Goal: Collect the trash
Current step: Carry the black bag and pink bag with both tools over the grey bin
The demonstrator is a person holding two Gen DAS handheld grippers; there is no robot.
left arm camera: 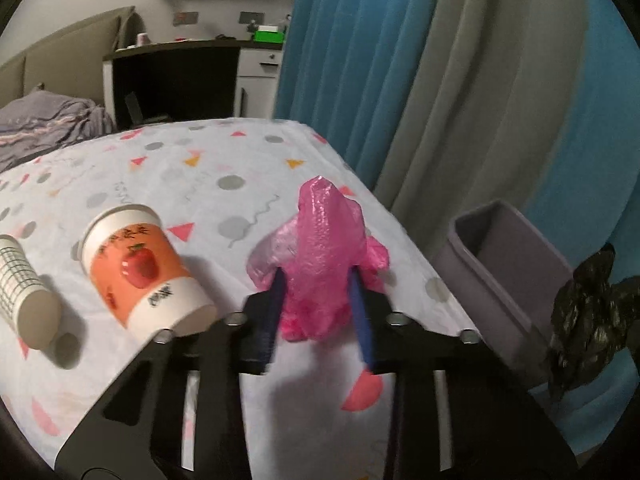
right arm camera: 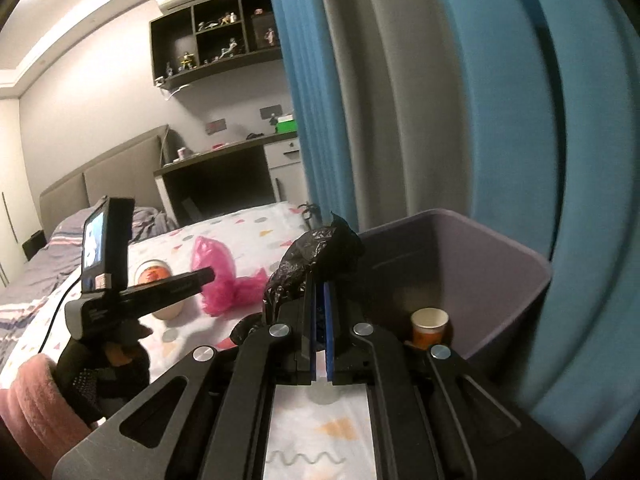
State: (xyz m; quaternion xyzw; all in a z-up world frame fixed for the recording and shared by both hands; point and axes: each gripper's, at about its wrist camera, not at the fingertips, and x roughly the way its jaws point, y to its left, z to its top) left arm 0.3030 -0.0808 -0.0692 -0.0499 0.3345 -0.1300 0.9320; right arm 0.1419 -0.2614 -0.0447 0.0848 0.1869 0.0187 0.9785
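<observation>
A crumpled pink plastic bag lies on the patterned bedsheet. My left gripper has its blue fingers on either side of the bag, closed in against it. My right gripper is shut on a crumpled black plastic bag, held at the near rim of the purple bin. The black bag also shows at the right of the left wrist view. A small paper cup stands inside the bin. The pink bag also shows in the right wrist view.
An orange-and-white paper cup lies on its side left of the pink bag, with a grid-patterned cup further left. The bin stands beside the bed against blue and grey curtains. A desk stands beyond the bed.
</observation>
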